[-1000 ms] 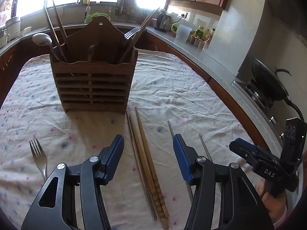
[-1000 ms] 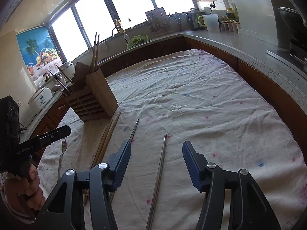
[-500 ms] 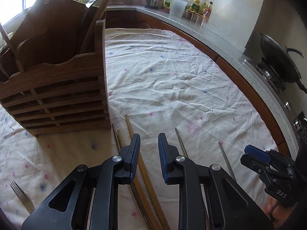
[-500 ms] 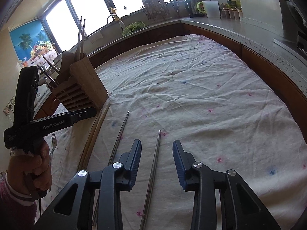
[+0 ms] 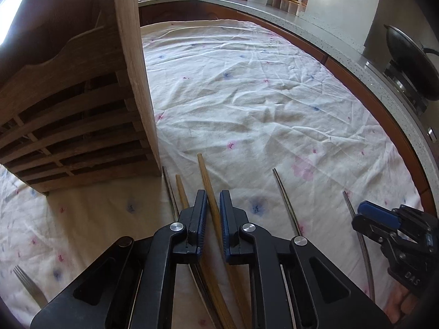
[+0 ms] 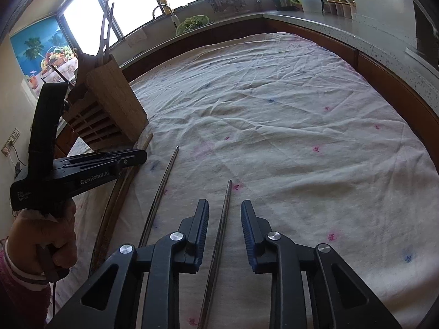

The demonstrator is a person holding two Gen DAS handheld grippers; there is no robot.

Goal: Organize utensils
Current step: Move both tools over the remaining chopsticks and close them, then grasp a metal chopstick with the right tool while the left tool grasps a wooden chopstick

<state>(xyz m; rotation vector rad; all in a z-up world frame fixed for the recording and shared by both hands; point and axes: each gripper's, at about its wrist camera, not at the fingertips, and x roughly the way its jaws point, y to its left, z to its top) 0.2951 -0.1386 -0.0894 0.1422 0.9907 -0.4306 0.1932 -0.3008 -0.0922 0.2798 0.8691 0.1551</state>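
A wooden utensil holder (image 5: 82,104) stands on the clothed table and also shows in the right wrist view (image 6: 109,109). Wooden chopsticks lie beside it. My left gripper (image 5: 210,200) is low over the cloth with its jaws nearly closed around one wooden chopstick (image 5: 205,175); a second wooden chopstick (image 5: 181,192) lies just left. My right gripper (image 6: 224,213) is part open, its fingers on either side of a metal chopstick (image 6: 225,205) lying on the cloth. Another metal chopstick (image 6: 164,181) lies to its left.
A fork (image 5: 27,285) lies at the near left on the cloth. A kitchen counter (image 5: 315,19) curves round the table, with jars, a jug and a kettle. A black wok (image 5: 411,60) sits on the stove at the right.
My left gripper moved forward and down to the wooden chopsticks and narrowed its jaws around one. My right gripper lowered over the metal chopstick and narrowed its opening.
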